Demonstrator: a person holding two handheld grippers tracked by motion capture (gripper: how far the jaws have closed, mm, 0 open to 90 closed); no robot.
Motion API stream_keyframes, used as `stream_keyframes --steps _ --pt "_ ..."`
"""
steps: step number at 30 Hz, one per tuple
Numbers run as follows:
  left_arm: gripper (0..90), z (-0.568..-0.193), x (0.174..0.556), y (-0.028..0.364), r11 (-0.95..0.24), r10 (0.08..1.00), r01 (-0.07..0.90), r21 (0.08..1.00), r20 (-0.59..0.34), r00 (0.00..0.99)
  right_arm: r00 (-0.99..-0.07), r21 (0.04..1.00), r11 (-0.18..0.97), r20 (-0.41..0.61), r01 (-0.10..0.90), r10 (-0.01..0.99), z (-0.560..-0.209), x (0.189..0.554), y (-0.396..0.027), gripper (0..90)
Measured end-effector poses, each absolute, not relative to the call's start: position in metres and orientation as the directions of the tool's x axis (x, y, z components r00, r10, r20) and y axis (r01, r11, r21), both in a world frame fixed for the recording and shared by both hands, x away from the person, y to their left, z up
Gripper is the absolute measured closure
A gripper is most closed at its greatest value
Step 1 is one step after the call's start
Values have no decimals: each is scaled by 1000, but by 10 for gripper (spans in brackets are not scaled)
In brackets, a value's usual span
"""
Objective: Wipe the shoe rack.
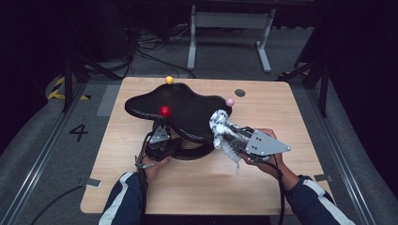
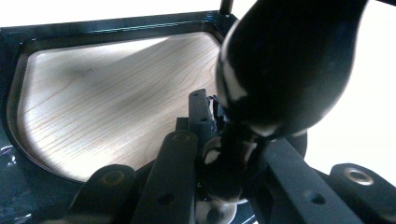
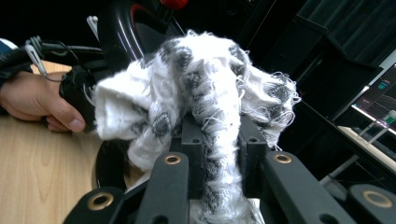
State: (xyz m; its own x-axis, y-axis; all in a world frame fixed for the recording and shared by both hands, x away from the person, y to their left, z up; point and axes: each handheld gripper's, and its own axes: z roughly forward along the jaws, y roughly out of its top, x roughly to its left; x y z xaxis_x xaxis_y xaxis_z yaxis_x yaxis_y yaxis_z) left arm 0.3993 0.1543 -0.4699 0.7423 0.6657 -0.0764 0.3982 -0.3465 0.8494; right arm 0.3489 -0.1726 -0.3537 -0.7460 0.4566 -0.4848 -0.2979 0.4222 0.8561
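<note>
A black wavy-edged tray [image 1: 187, 105] stands on a black ring base [image 1: 195, 152] in the middle of the wooden table [image 1: 263, 108]. Knobs rise at its rim: red [image 1: 164, 111], yellow [image 1: 169, 79] and pink [image 1: 229, 101]. My left gripper [image 1: 161, 133] is shut on the thin black stem [image 2: 232, 148] under the red knob, whose ball looks dark [image 2: 285, 60] in the left gripper view. My right gripper [image 1: 233, 137] is shut on a crumpled white-and-grey cloth [image 1: 220, 127] at the tray's right edge. The cloth [image 3: 201, 79] bulges over the jaws of the right gripper [image 3: 219, 140].
The left hand [image 3: 37, 100] rests on the table beside the base. A round cable hole [image 1: 240, 92] sits in the table's far right part. A white table frame [image 1: 230, 23] and cables lie on the floor beyond. A monitor [image 3: 380, 107] glows at the far right.
</note>
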Motion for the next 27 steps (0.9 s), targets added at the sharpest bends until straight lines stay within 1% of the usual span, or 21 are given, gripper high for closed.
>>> stream_keyframes --steps 1,2,3,7,10,14,17,23,27 --pt "848 -470 399 154 -347 664 397 850 -76 744 -746 858 426 -478 -286 464 -355 352 -174 779" --pt "849 -471 400 155 -355 657 381 854 -62 752 -751 872 423 -447 -246 485 -360 360 -176 779" --pt "848 -473 401 154 -338 656 371 865 -66 752 -755 877 420 -436 -233 491 -362 362 -177 780" --pt "841 -474 402 154 -330 652 366 870 -70 755 -744 879 431 -425 -203 515 -369 372 -177 782" --pt "835 -476 401 155 -324 658 373 869 -75 749 -719 861 466 -453 -201 526 -376 379 -177 782" --pt "831 -476 401 155 -325 657 374 868 -78 750 -700 861 485 -441 -153 562 -388 399 -182 781" --pt "829 -475 401 155 -335 656 380 862 -76 751 -687 871 482 -411 -101 599 -396 413 -188 782" --pt "829 -476 401 154 -338 663 382 860 -70 746 -650 866 499 -392 -23 651 -413 437 -198 780" --pt "828 -477 402 153 -329 663 380 864 -75 745 -638 875 481 -341 52 691 -419 452 -205 779"
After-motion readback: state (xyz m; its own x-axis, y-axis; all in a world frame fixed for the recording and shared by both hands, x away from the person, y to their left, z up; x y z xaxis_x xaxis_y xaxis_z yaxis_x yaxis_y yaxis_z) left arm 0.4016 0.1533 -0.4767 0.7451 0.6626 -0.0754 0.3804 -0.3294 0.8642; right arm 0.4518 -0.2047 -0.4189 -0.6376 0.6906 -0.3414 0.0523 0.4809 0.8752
